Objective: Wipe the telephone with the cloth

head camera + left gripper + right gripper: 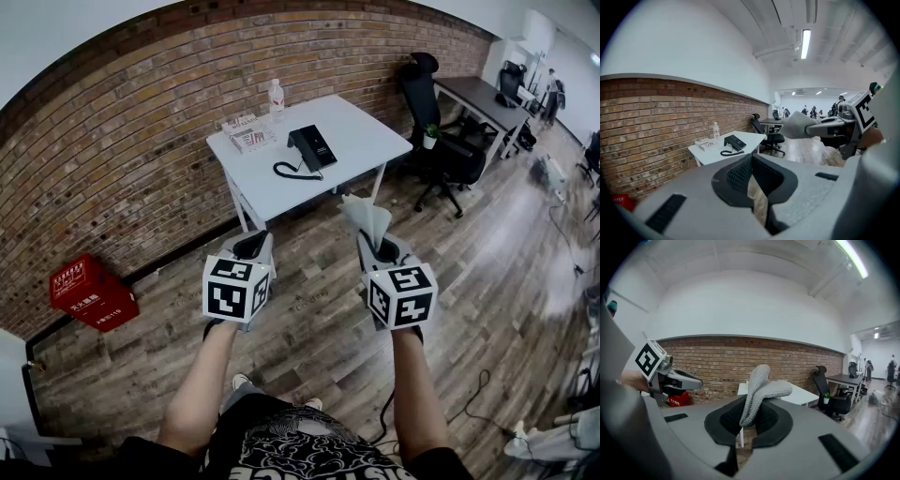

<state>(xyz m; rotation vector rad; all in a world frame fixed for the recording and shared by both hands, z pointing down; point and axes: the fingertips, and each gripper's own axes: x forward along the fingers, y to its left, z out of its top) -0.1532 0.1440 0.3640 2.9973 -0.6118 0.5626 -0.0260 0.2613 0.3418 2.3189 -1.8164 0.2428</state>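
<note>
A black telephone with a coiled cord lies on a white table against the brick wall, well ahead of both grippers; it also shows in the left gripper view as the telephone. My right gripper is shut on a pale grey cloth, which sticks up out of the jaws as the cloth. My left gripper is shut with nothing between its jaws. Both grippers hang over the wooden floor, a good way short of the table.
A water bottle and a flat box sit on the table's far side. A black office chair and a dark desk stand to the right. A red box lies by the wall at left. A cable trails on the floor.
</note>
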